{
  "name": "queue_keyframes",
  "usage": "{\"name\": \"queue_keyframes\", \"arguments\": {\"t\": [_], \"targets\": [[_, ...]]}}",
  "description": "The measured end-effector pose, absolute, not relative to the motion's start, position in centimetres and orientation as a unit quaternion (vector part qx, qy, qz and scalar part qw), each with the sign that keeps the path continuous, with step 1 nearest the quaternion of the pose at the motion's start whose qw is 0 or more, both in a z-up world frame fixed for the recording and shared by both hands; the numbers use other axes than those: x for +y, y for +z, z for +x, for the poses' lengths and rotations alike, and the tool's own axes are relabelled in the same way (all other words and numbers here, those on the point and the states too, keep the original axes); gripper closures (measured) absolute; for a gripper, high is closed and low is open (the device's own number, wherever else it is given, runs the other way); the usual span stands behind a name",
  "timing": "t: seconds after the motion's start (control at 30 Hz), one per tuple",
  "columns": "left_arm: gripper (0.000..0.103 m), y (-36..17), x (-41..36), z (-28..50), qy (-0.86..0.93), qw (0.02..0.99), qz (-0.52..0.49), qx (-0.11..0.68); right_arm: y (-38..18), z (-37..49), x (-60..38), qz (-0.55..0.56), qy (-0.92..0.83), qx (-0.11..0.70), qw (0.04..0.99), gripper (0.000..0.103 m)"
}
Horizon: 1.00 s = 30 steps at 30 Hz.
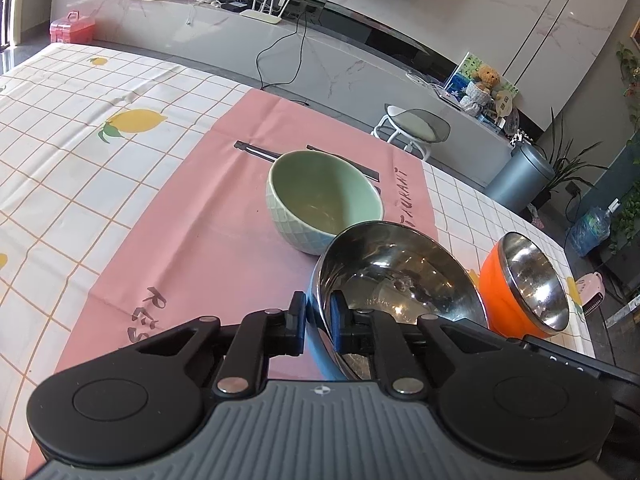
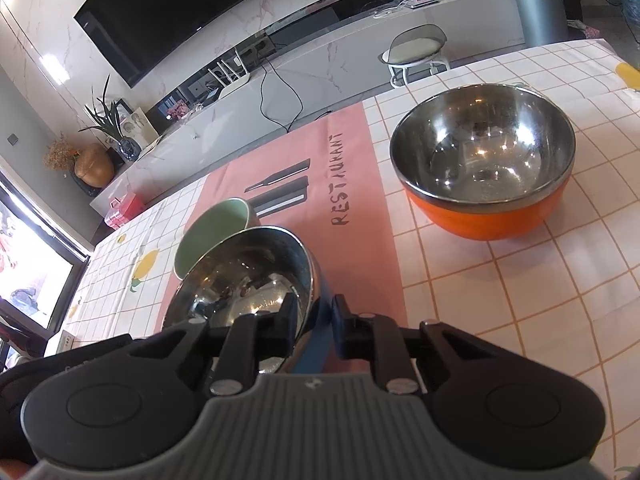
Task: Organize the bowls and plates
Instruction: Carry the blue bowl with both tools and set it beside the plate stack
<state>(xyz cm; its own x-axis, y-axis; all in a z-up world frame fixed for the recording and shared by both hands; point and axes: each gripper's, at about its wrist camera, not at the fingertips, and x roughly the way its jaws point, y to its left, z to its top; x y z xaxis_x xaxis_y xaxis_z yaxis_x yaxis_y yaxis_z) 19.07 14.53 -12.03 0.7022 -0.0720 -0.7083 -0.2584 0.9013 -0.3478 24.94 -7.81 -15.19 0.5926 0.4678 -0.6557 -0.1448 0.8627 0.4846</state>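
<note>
Both grippers are shut on the rim of the same blue steel-lined bowl (image 1: 396, 276), one on each side, and hold it tilted over the pink placemat (image 1: 192, 216). My left gripper (image 1: 320, 316) pinches its near wall in the left wrist view. My right gripper (image 2: 316, 320) pinches the blue bowl (image 2: 248, 280) in the right wrist view. A green ceramic bowl (image 1: 320, 200) sits on the placemat just beyond it and also shows in the right wrist view (image 2: 212, 232). An orange steel-lined bowl (image 2: 484, 160) stands on the checked tablecloth to the right; it also shows in the left wrist view (image 1: 524, 288).
A checked tablecloth with lemon prints (image 1: 80, 128) covers the table. The table's far edge runs behind the placemat, with a white stool (image 1: 412, 128) and a grey bin (image 1: 520, 176) on the floor beyond. A pink box (image 1: 72, 28) sits at the far left.
</note>
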Motion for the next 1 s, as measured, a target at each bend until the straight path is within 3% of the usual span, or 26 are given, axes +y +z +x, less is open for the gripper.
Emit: {"name": "queue_keyframes", "arguments": {"t": [0.53,1.0], "targets": [[0.091,-7.7,9.1,15.3,-0.001,0.905,-0.219,0.364,-10.9,19.0,-14.1,0.238,0.154,0.346,0.894,0.088],[0.09,-8.3,0.3,12.9,-0.034,0.895,-0.171,0.411,-11.2,13.9,-24.2,0.292,0.097,0.357,0.882,0.09]]}}
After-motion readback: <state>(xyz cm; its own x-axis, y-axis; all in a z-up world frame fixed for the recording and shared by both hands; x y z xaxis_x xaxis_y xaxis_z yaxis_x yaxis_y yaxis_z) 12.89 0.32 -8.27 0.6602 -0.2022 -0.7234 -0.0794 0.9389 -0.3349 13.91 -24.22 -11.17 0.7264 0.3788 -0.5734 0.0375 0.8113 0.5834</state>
